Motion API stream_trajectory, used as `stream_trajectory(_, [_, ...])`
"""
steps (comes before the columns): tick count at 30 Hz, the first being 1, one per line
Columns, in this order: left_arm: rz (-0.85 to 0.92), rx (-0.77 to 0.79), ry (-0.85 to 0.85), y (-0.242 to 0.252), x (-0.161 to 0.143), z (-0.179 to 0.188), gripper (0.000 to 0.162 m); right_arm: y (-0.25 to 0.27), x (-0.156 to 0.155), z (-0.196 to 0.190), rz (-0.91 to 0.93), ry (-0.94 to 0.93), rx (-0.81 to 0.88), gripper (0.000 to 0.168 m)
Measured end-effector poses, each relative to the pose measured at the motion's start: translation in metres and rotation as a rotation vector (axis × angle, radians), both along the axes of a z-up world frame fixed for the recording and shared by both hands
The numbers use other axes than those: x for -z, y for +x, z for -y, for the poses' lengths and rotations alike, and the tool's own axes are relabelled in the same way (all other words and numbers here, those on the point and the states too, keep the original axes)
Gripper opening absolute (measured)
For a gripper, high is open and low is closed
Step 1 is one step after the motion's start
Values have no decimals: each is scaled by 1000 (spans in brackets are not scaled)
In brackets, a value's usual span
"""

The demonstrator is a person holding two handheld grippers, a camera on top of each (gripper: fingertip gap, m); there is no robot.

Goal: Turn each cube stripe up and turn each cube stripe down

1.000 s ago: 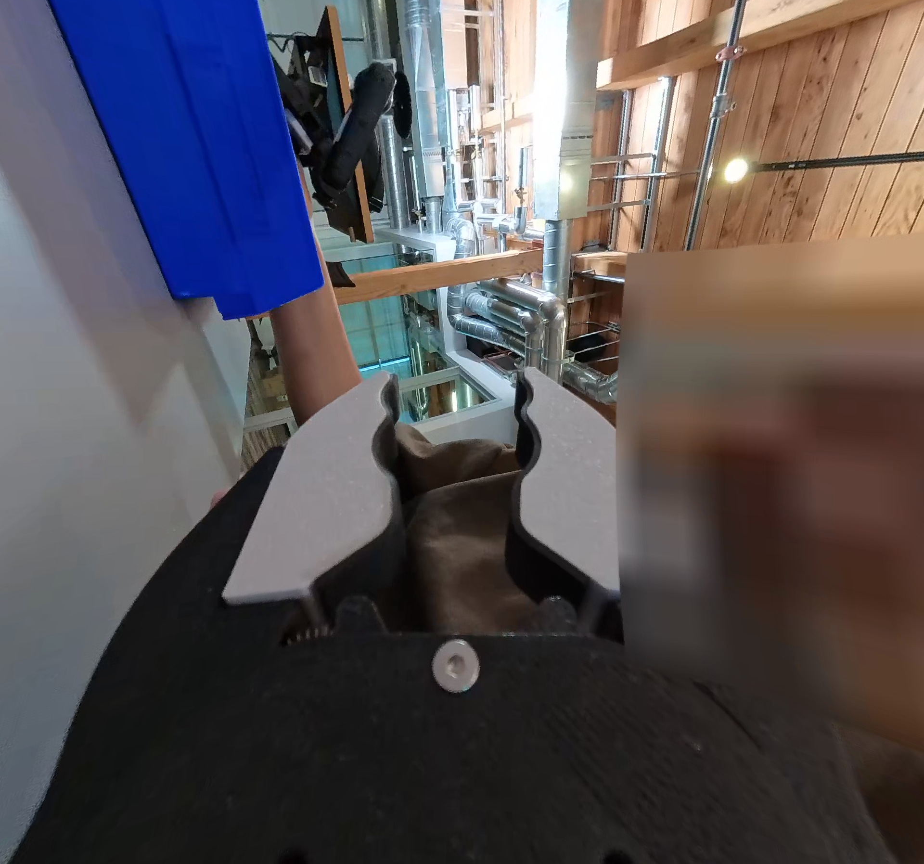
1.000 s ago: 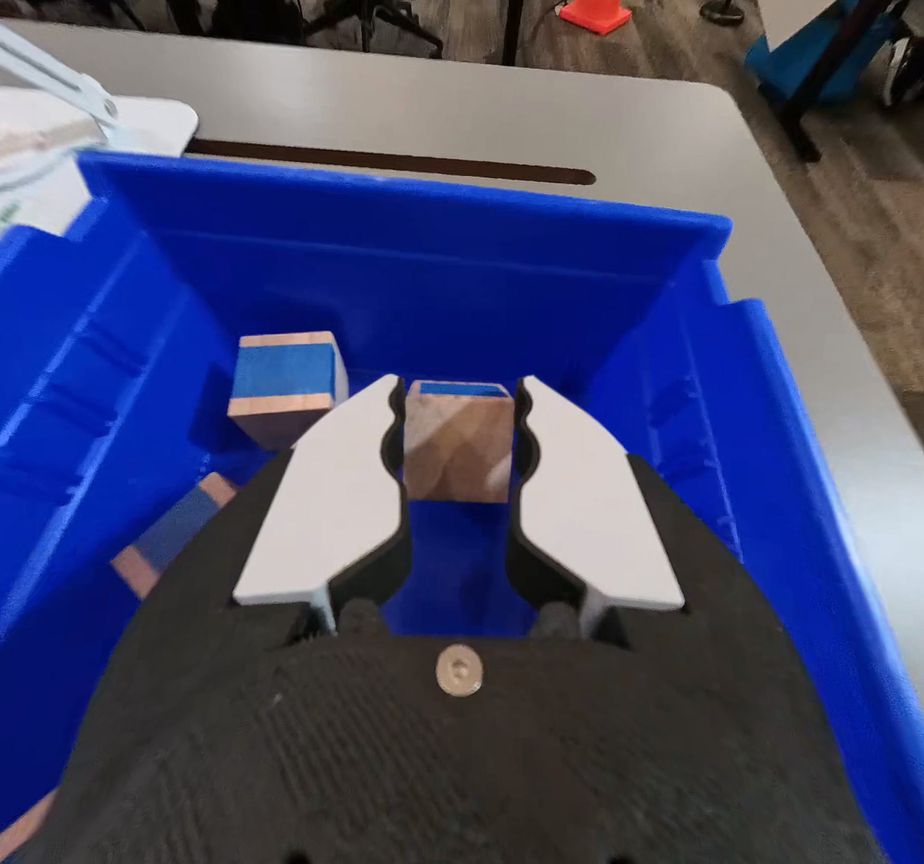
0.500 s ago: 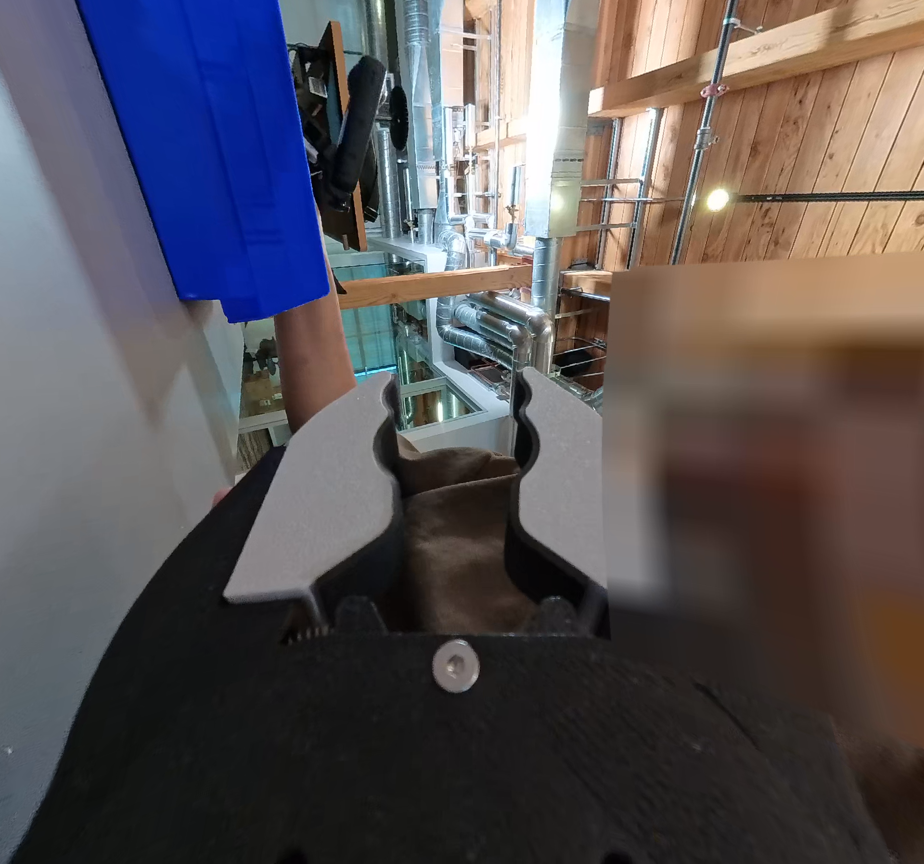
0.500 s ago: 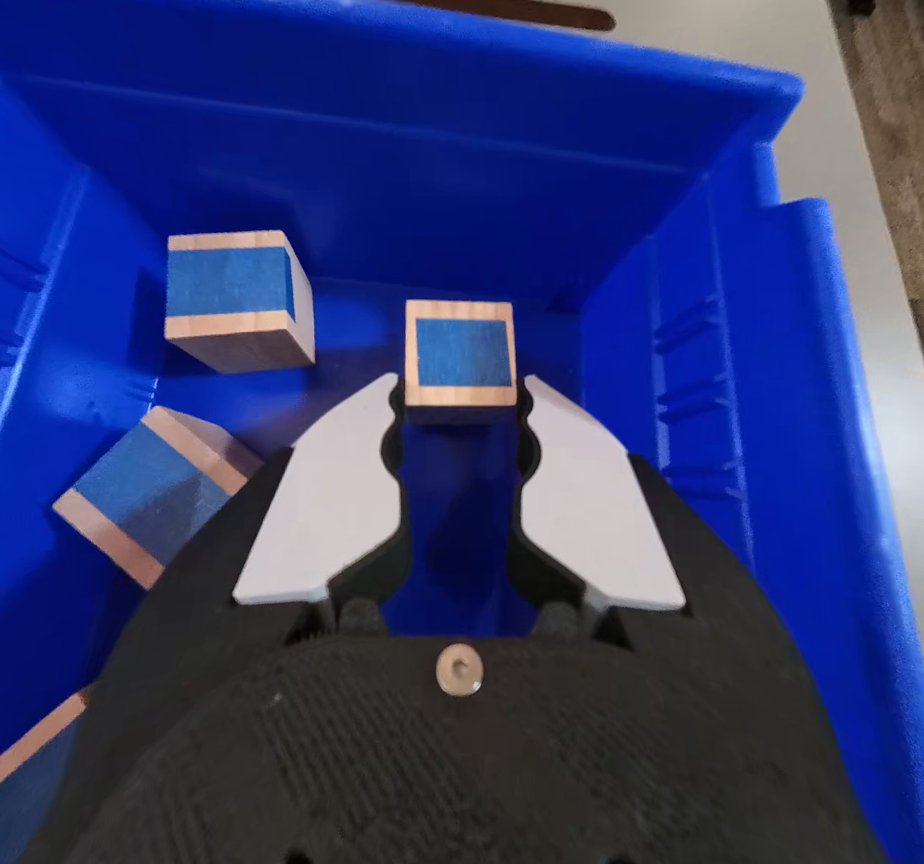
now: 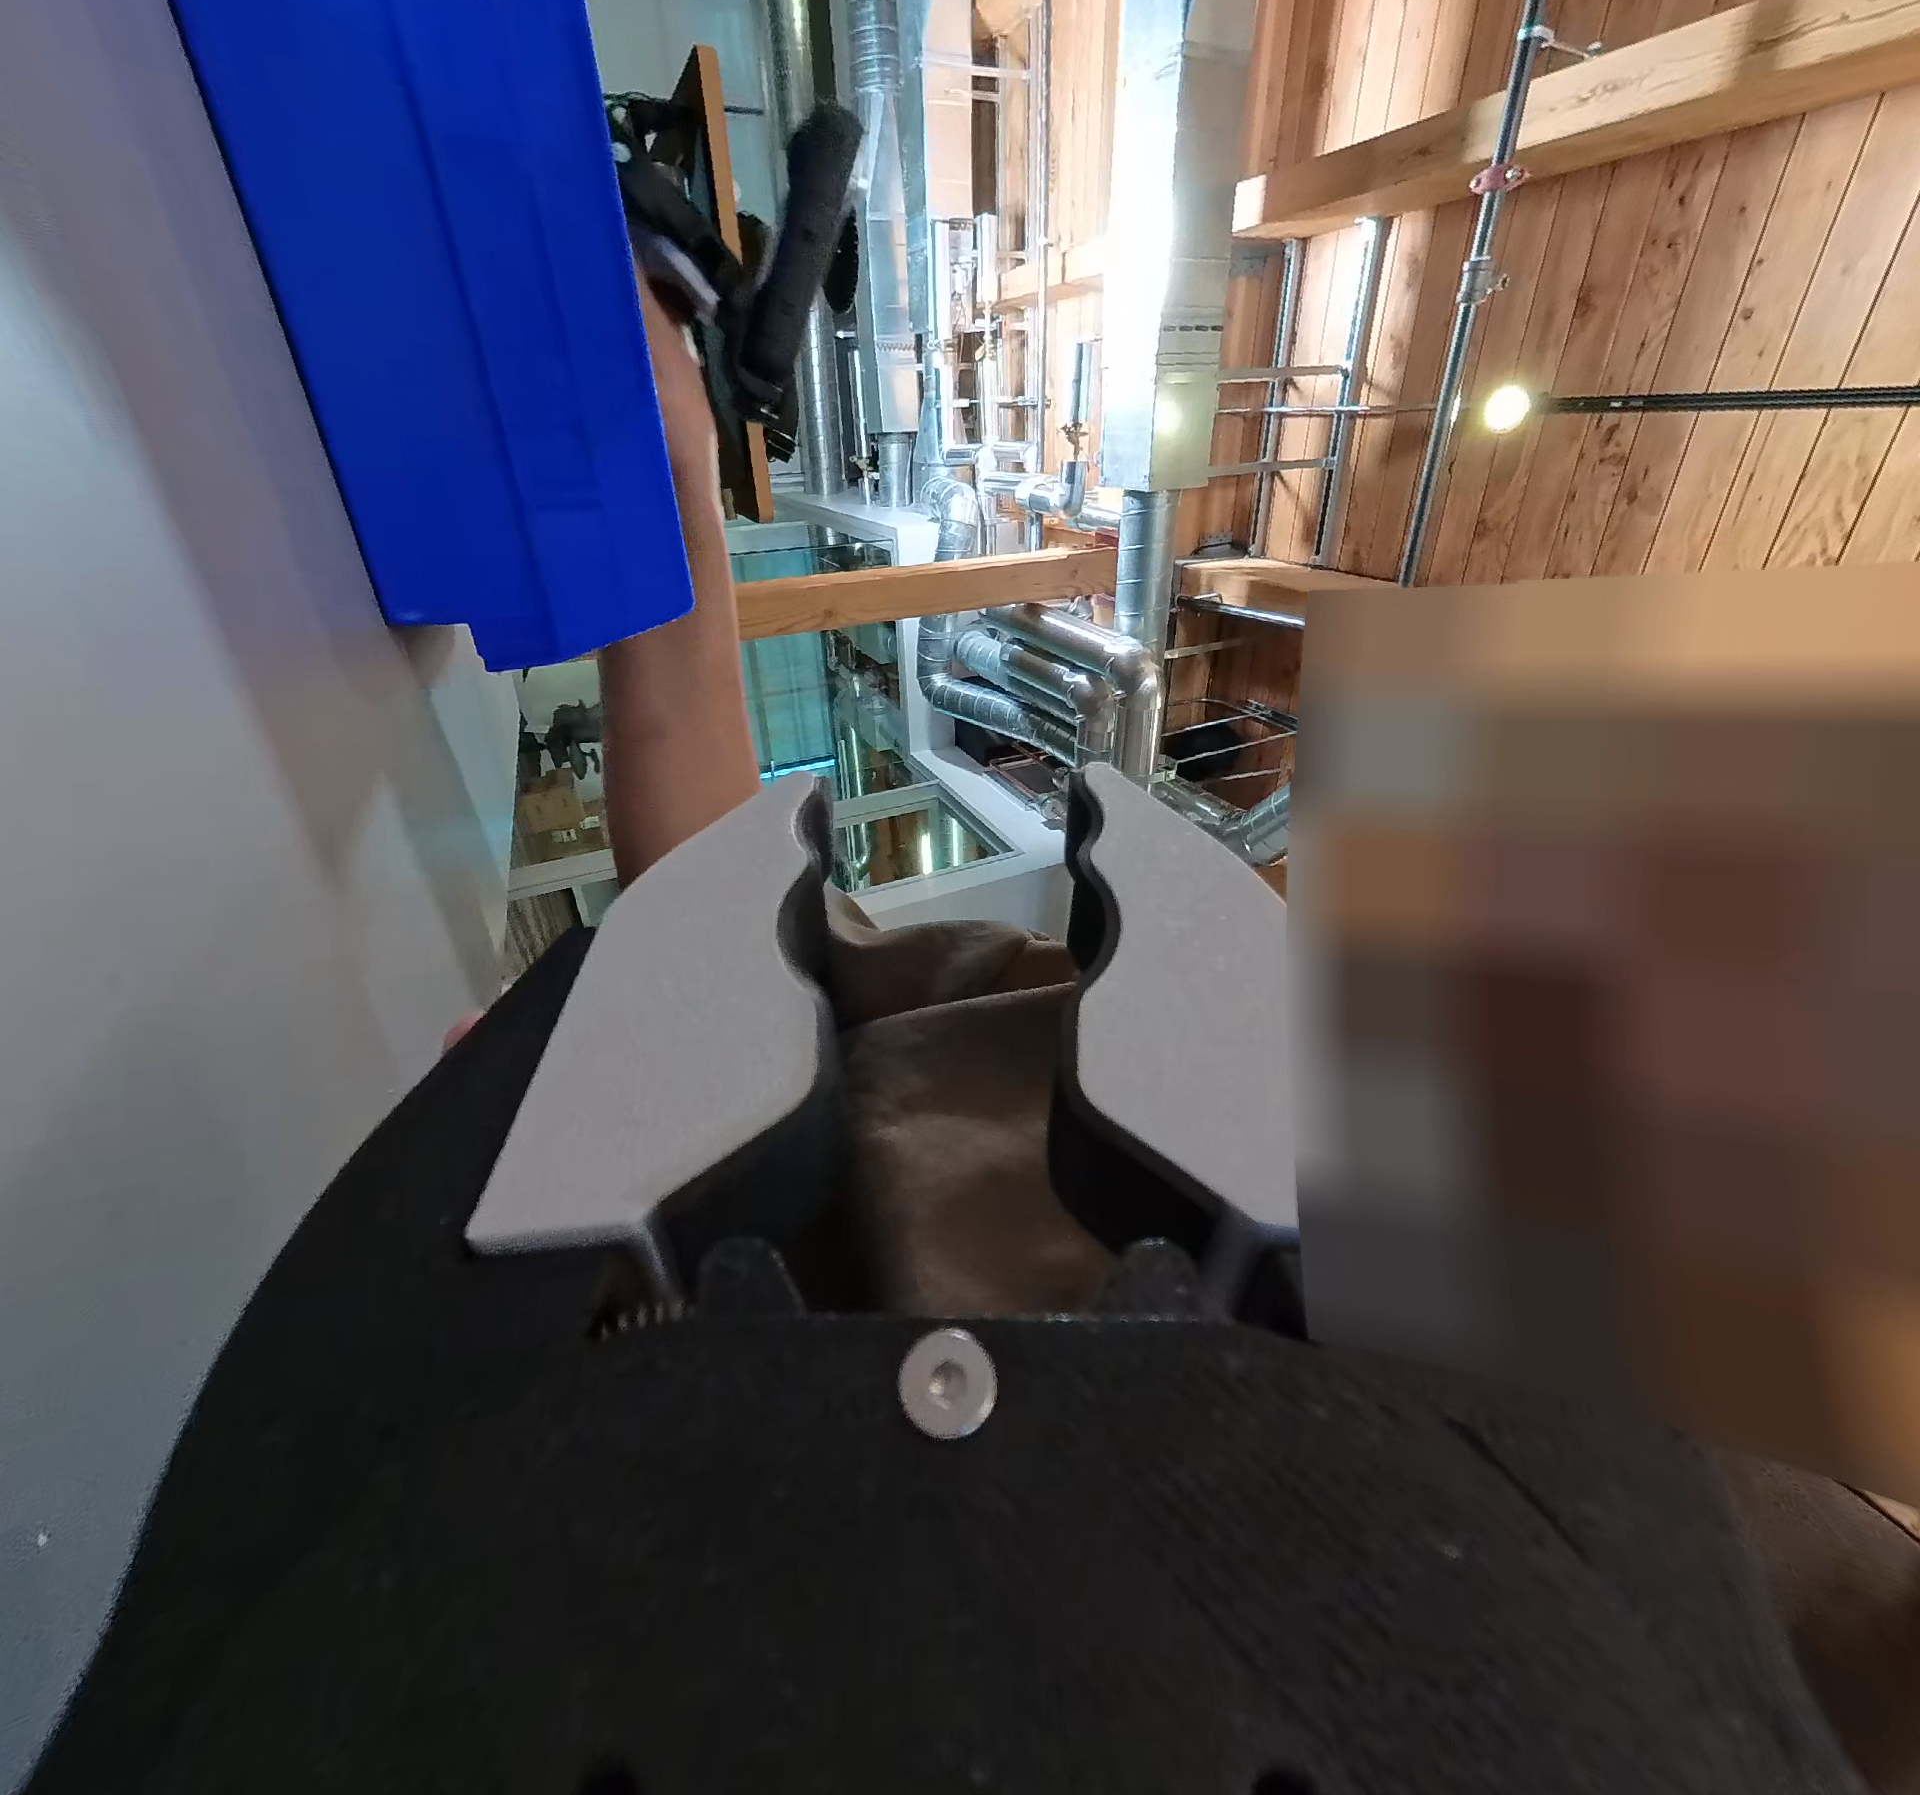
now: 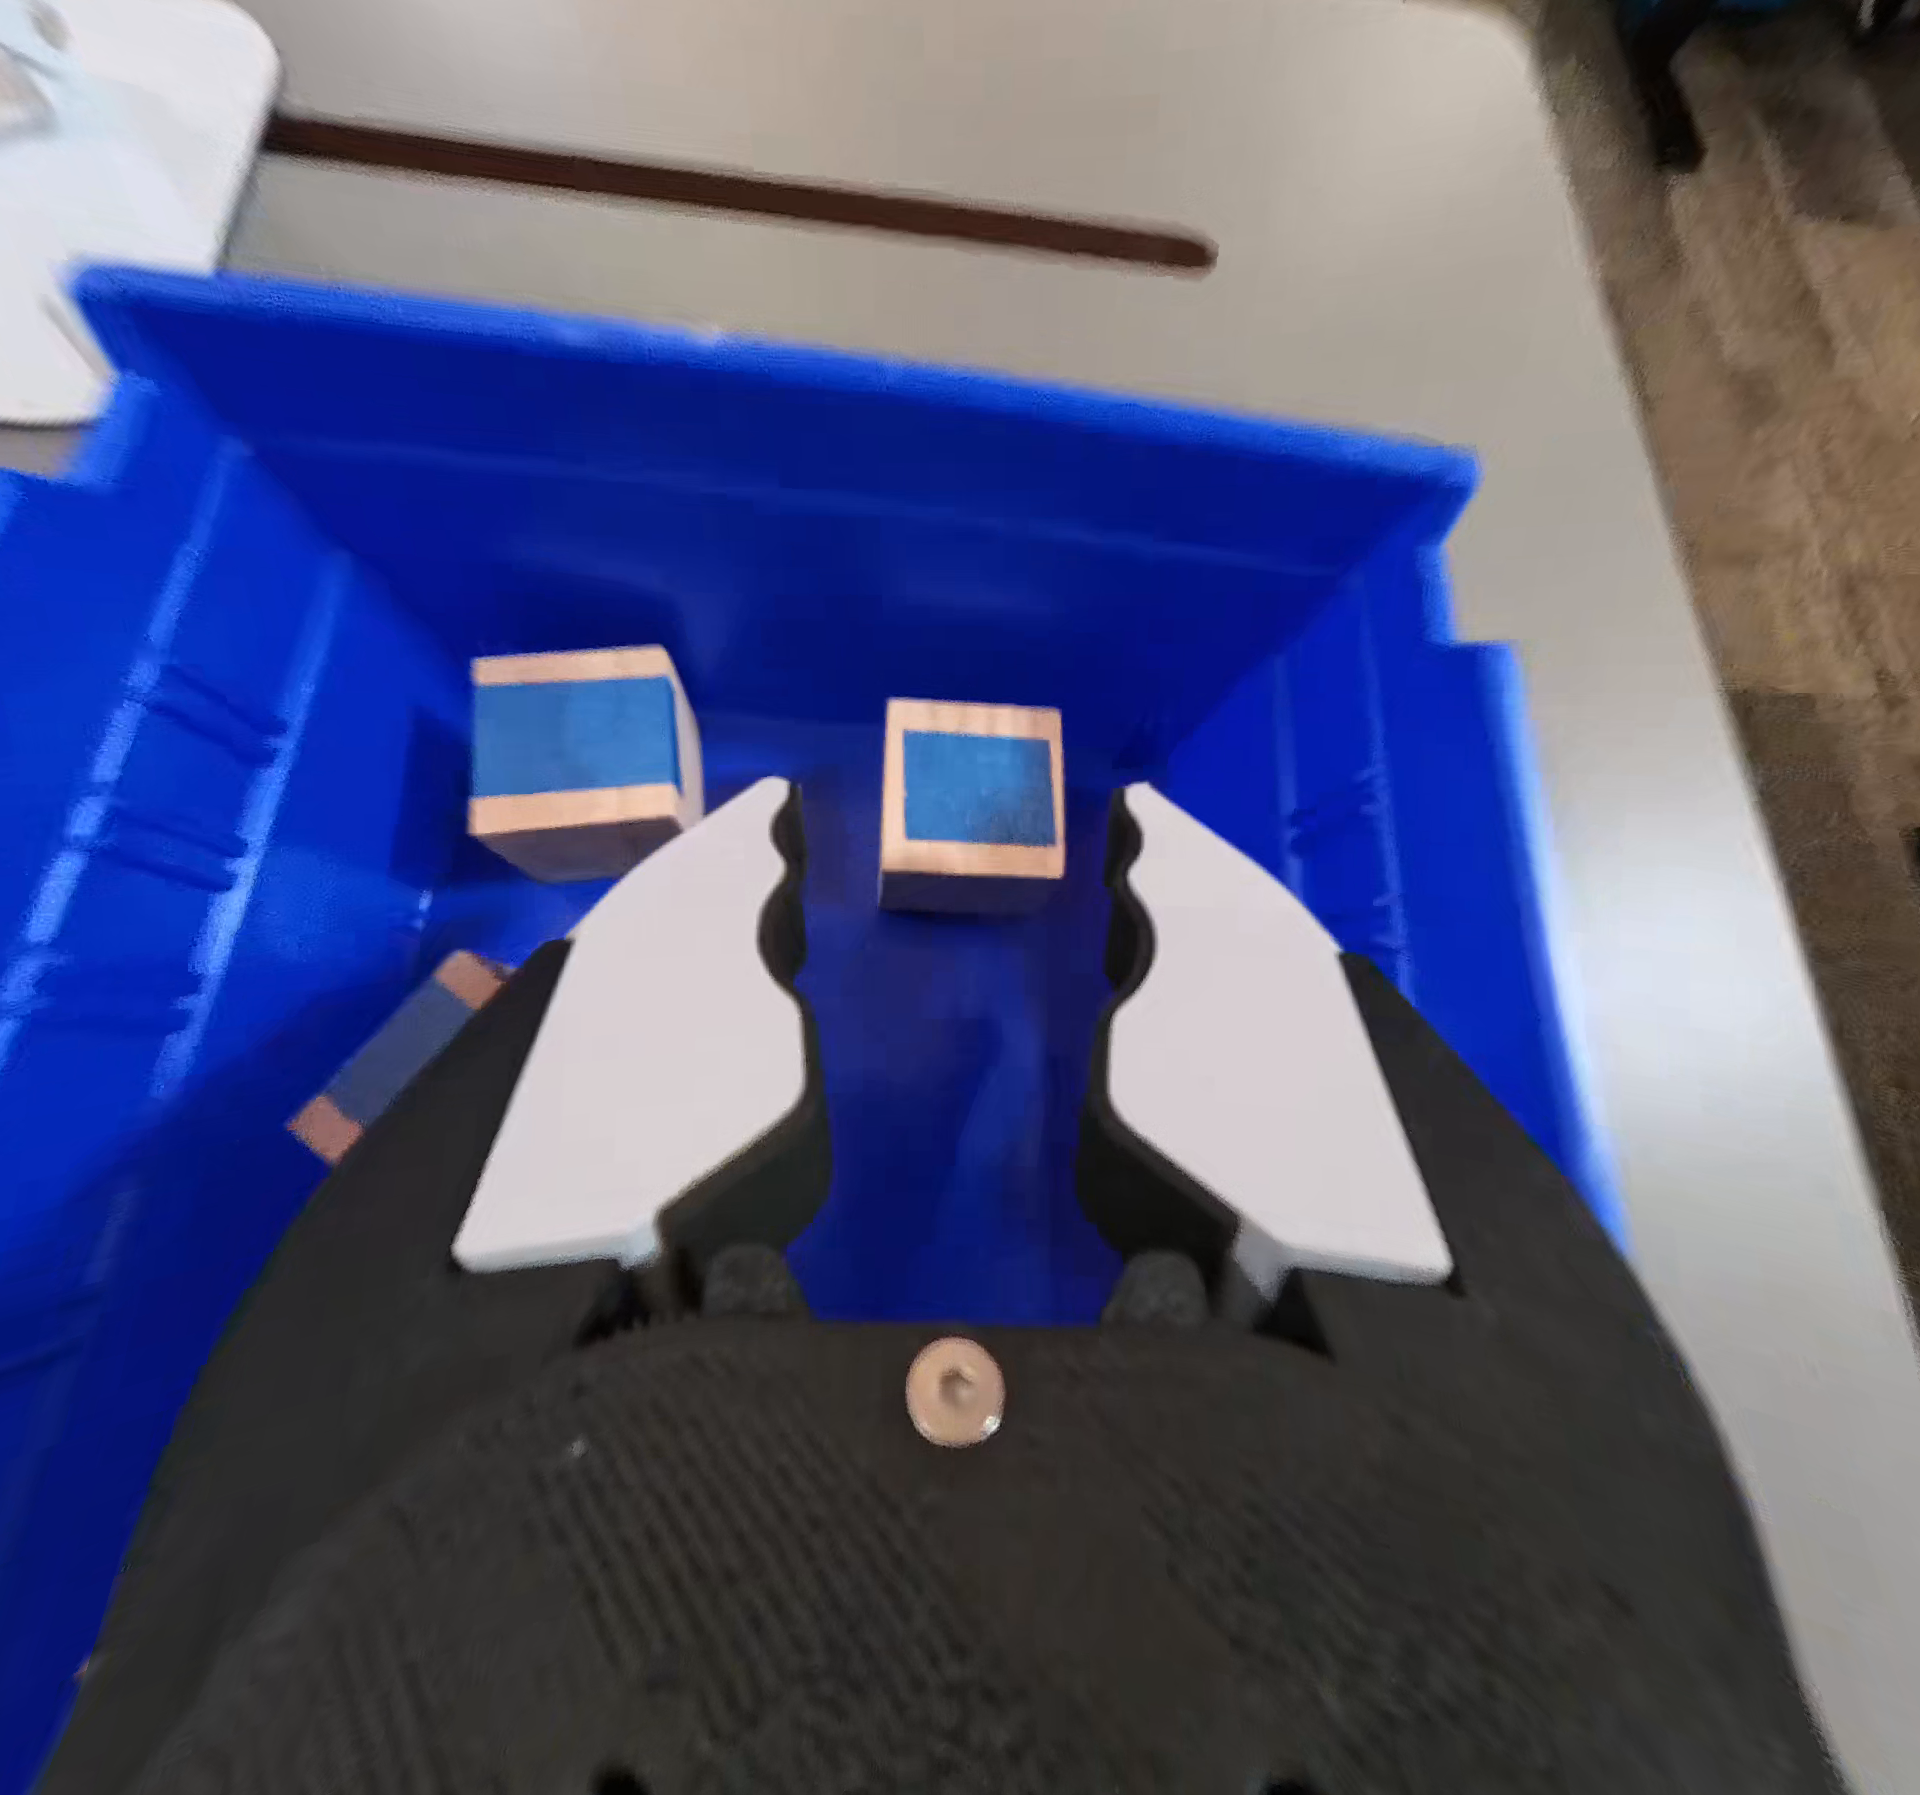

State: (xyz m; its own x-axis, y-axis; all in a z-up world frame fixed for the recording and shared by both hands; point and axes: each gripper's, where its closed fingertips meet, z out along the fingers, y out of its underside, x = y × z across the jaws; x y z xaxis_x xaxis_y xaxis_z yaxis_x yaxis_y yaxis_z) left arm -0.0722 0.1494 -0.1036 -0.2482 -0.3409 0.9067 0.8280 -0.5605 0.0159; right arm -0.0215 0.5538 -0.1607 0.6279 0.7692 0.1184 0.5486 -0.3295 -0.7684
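Observation:
In the right wrist view a blue bin [image 6: 790,405] on a grey table holds wooden cubes with blue stripes. One cube [image 6: 971,803] sits stripe up just beyond my right gripper [image 6: 951,795], which is open and empty above it. A second cube [image 6: 577,758] lies stripe up to its left. A third cube [image 6: 416,1049] shows partly at the lower left behind my left finger. My left gripper [image 5: 945,789] is open and empty, tipped sideways beside the bin's outer wall [image 5: 416,239], pointing at the room. The other gripper [image 5: 769,270] shows far off above the bin.
The grey table [image 6: 935,83] has a dark slot [image 6: 727,187] behind the bin and a white object [image 6: 104,166] at the far left. The table edge and floor [image 6: 1766,395] lie to the right. A person's forearm [image 5: 675,706] and brown cloth [image 5: 956,1070] show in the left wrist view.
My right gripper has let go of the middle cube, opened wider and pulled back up. The cube now rests stripe up on the bin floor. The left gripper barely shifted.

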Motion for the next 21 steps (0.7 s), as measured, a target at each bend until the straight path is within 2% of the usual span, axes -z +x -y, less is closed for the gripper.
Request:
stream_trajectory(4, [-65,15,-13,6,4,-2,43,-11,-61,30,-137,83,-106,57])
stream_trajectory(7, [-209,-8,-10,11,6,-4,43,-26,-108,94,-306,43,-293,55])
stream_trajectory(10, [-458,-178,15,-3,-7,-2,36,-29,-142,172,-433,53,-497,49])
stream_trajectory(12, [-684,-334,24,-25,-26,7,38,-25,-154,213,-476,131,-586,41])
stream_trajectory(15, [-986,-567,-59,-79,-56,34,50,-20,-147,268,-522,106,-697,39])
stream_trajectory(17, [-1084,-709,-177,-128,-75,60,63,-19,-127,296,-514,11,-762,42])
stream_trajectory(19, [-1136,-832,-327,-182,-84,89,67,-18,-103,308,-428,-24,-831,45])
stream_trajectory(21, [-1203,-930,-471,-240,-82,117,70,-14,-92,300,-341,24,-842,44])
